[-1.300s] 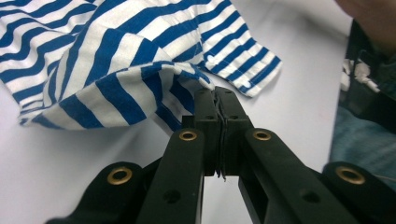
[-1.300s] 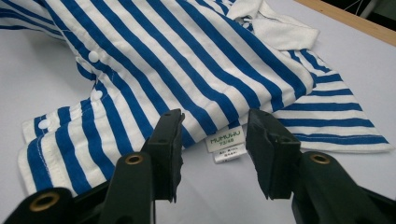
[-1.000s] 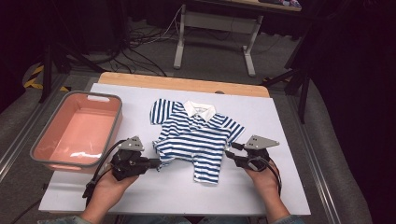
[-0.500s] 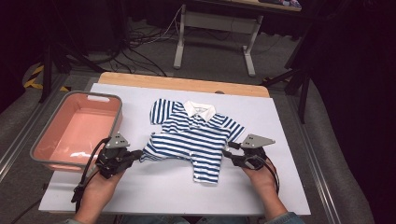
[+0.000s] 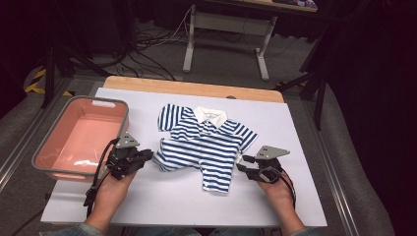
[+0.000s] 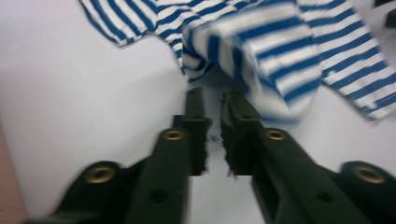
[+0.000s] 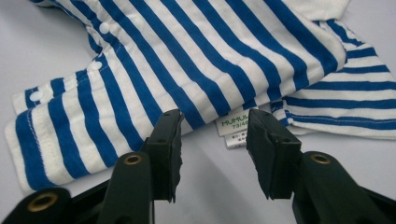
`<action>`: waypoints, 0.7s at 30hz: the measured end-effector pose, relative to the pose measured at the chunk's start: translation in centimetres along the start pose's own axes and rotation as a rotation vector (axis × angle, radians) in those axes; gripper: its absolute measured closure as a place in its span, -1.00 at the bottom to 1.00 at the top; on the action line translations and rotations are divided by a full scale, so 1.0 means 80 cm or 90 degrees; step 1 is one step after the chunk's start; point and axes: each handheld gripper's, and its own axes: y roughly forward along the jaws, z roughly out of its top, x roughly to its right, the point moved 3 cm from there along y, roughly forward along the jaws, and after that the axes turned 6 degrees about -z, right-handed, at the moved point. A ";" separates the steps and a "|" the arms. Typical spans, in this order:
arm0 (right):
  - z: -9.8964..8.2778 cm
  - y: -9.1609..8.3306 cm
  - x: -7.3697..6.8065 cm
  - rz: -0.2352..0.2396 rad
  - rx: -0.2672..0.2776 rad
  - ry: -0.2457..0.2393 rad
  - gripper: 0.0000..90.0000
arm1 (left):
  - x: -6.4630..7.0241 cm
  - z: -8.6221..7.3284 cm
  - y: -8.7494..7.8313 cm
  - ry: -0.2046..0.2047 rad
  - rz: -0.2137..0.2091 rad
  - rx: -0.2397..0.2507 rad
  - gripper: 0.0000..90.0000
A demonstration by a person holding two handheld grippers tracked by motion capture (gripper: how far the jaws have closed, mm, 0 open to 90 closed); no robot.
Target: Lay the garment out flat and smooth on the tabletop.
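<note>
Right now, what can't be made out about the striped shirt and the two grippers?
- Left gripper, left gripper view: motion blur hides whether the just-opening jaws still touch the striped shirt.
- Care label, right gripper view: print too small, partly behind the right gripper jaw.
- Pink bin, high view: near corner hidden by the left gripper.
</note>
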 end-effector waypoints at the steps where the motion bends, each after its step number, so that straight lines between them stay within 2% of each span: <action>1: -0.001 0.002 0.001 0.000 -0.002 0.002 0.24 | 0.002 0.000 -0.001 -0.004 -0.015 0.004 0.57; 6: -0.004 0.014 0.013 -0.010 -0.014 0.019 0.30 | 0.011 0.001 0.004 -0.009 -0.072 0.005 0.11; 8: -0.004 0.021 0.019 -0.016 -0.021 0.024 0.31 | 0.014 0.001 0.009 -0.012 -0.096 -0.002 -0.01; 10: -0.004 0.027 0.024 -0.021 -0.027 0.030 0.31 | 0.016 -0.001 0.014 -0.009 -0.104 -0.016 -0.08; 13: -0.006 0.037 0.026 -0.016 -0.040 0.031 0.32 | 0.014 -0.003 0.024 -0.023 -0.107 -0.030 -0.10; 15: -0.006 0.039 0.026 -0.007 -0.035 0.035 0.43 | 0.012 -0.003 0.030 -0.026 -0.111 -0.037 0.02; 18: -0.005 0.039 0.023 0.017 -0.036 0.032 0.87 | 0.011 -0.002 0.036 -0.029 -0.133 -0.039 0.53; 19: -0.005 0.039 0.023 0.025 -0.038 0.034 0.95 | 0.011 0.000 0.037 -0.027 -0.134 -0.038 0.70; 21: -0.004 0.035 0.022 0.015 -0.044 0.026 0.98 | 0.011 0.003 0.037 -0.026 -0.145 -0.028 0.91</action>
